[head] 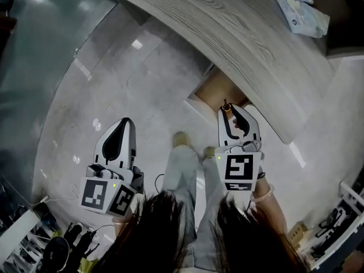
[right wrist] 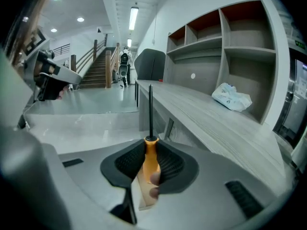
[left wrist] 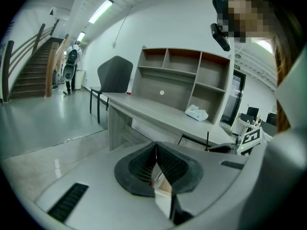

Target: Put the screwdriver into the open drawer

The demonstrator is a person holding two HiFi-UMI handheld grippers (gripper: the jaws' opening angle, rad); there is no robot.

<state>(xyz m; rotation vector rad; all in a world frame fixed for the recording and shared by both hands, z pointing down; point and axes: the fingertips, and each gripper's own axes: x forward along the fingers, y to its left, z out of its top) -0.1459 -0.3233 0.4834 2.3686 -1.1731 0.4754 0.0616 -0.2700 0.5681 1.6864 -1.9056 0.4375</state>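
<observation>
Glossy grey floor [head: 114, 67] fills head view. Wooden desk [head: 239, 33] crosses upper right, white packet [head: 300, 11] near its far end. Open drawer [head: 213, 92] juts from under desk's near edge. Right gripper [head: 232, 114] holds screwdriver [head: 226, 111], tip at drawer's opening. Left gripper [head: 125, 124] over floor, well apart from desk.

Left gripper view: jaws together, nothing between. Desk and shelf unit [left wrist: 184, 75] beyond.

Right gripper view: jaws clamped on screwdriver's orange handle, black shaft pointing forward beside desk's near edge.
</observation>
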